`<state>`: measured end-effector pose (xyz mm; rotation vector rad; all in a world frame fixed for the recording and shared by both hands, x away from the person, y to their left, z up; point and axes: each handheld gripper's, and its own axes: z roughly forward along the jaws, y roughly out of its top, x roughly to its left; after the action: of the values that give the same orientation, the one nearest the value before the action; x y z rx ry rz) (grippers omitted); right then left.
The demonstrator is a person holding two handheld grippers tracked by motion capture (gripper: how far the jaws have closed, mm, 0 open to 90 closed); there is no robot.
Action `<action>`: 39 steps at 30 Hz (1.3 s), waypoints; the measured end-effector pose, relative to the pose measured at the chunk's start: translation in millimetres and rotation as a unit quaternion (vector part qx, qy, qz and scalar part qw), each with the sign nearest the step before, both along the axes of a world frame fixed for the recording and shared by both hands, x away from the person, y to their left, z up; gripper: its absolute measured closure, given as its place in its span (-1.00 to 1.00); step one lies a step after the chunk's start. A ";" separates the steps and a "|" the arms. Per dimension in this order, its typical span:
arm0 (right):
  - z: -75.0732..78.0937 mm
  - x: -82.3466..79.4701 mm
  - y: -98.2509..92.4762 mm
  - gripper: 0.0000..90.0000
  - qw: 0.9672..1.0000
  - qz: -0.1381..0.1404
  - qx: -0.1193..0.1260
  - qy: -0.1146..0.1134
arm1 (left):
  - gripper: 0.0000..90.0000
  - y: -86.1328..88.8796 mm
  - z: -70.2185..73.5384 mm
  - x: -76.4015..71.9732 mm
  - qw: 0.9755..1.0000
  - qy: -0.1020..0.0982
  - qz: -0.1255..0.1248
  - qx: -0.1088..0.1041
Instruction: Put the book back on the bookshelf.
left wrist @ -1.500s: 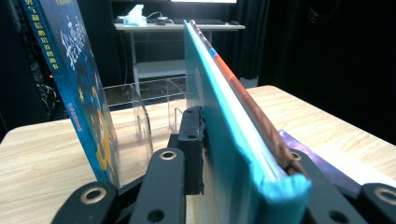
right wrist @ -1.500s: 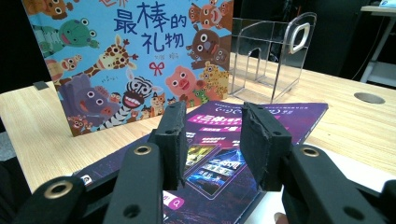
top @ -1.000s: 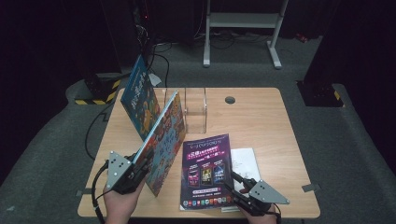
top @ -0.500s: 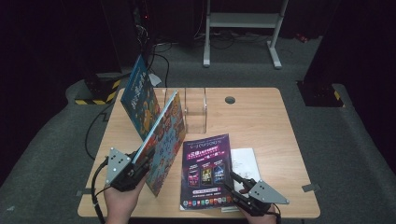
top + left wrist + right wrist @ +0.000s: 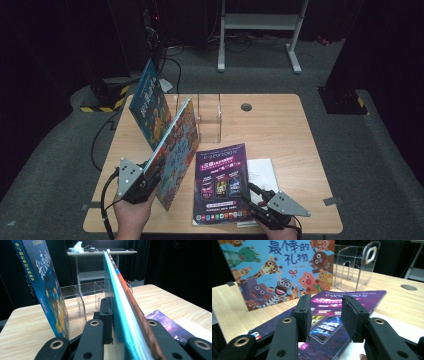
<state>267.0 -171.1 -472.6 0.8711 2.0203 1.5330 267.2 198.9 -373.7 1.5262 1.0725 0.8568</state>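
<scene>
The left gripper (image 5: 150, 176) clamps the near edge of a picture book (image 5: 176, 150), its jaws having just closed further, holding it upright and tilted beside a clear stand (image 5: 209, 117). The right gripper (image 5: 251, 192) hovers partly open, holding nothing, over a purple magazine (image 5: 220, 180) lying flat on the tabletop (image 5: 280, 130).

A recording lab or studio: black curtains (image 5: 45, 45) surround a lone wooden table (image 5: 280, 125) on grey carpet (image 5: 370, 165), with cables (image 5: 172, 55) and a metal stand (image 5: 260, 22) at the frame's top.
</scene>
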 end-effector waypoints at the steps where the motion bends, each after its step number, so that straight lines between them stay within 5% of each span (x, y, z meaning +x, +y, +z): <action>1: 0.5 1.6 -1.1 0.32 1.000 -0.002 -0.003 -0.001 | 0.77 0.2 -0.2 -0.2 1.000 -0.001 0.000 0.000; 11: 11.9 21.5 -22.2 0.32 0.998 -0.046 -0.039 0.006 | 0.79 1.3 -0.2 0.0 1.000 -0.002 -0.005 -0.001; 17: -8.7 18.8 -34.1 0.32 0.998 -0.061 -0.012 0.028 | 0.80 -2.8 1.6 0.3 1.000 -0.004 -0.007 0.007; 24: -8.0 15.9 -34.3 0.32 0.998 -0.059 -0.011 0.021 | 0.81 -4.7 5.4 3.0 1.000 -0.014 -0.010 0.009; 39: -6.7 14.4 -38.5 0.33 0.998 -0.063 -0.010 0.014 | 0.81 33.6 33.2 -3.6 1.000 -0.013 0.005 -0.013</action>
<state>281.4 -209.5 -479.3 0.9978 1.9576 1.4384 263.5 232.6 -340.6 1.4864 1.0694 0.8640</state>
